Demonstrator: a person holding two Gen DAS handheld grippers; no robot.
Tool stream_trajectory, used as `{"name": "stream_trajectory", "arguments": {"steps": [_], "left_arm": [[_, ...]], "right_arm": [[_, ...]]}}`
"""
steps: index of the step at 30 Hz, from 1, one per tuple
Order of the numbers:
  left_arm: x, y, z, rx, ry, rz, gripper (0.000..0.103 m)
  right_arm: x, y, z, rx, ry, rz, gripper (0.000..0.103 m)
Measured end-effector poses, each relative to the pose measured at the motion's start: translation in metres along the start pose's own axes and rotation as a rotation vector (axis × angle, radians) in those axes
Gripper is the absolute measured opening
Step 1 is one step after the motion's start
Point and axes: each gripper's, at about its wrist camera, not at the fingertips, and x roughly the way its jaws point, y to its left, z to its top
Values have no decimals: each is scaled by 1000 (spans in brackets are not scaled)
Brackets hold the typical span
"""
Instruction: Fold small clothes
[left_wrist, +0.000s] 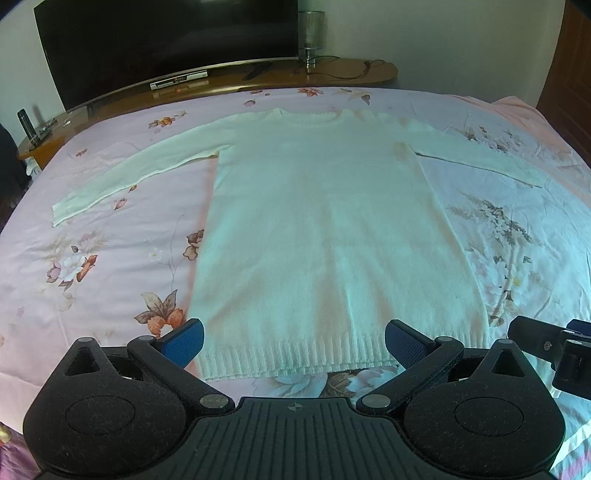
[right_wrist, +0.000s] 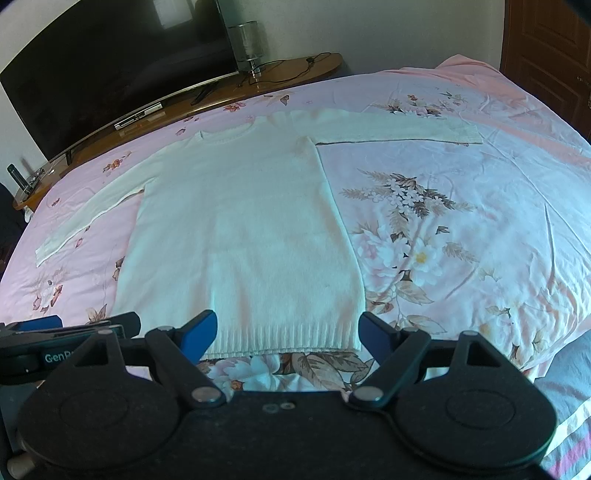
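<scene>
A white knitted sweater (left_wrist: 325, 229) lies flat on the bed, neck at the far side, ribbed hem toward me, both sleeves spread out sideways. My left gripper (left_wrist: 293, 341) hovers over the hem, open, its blue pads wide apart with nothing pressed between them. My right gripper (right_wrist: 288, 334) is also open above the sweater (right_wrist: 240, 236), near the hem's right corner. The left sleeve cuff (left_wrist: 64, 208) lies far left; the right sleeve cuff (right_wrist: 467, 134) reaches far right. Part of the right gripper (left_wrist: 554, 350) shows at the right edge of the left wrist view.
The bed has a pink floral sheet (left_wrist: 92, 258). Behind it stands a wooden TV stand (left_wrist: 229, 79) with a large dark TV (left_wrist: 166, 40), a set-top box (left_wrist: 179, 79), a lamp (left_wrist: 312, 33) and cables. A brown door (right_wrist: 546, 55) is at the far right.
</scene>
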Motion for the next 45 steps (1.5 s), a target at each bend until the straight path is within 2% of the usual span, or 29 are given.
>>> {"name": "stream_trajectory", "arguments": {"steps": [24, 36, 45], "left_arm": [[28, 8, 21, -38, 33, 13, 103], [60, 2, 55, -37, 20, 44, 103], [93, -7, 87, -59, 38, 44, 103]], "right_arm": [[23, -1, 19, -4, 9, -11, 83], [49, -14, 51, -9, -18, -32, 83], [75, -31, 82, 1, -26, -55, 83]]}}
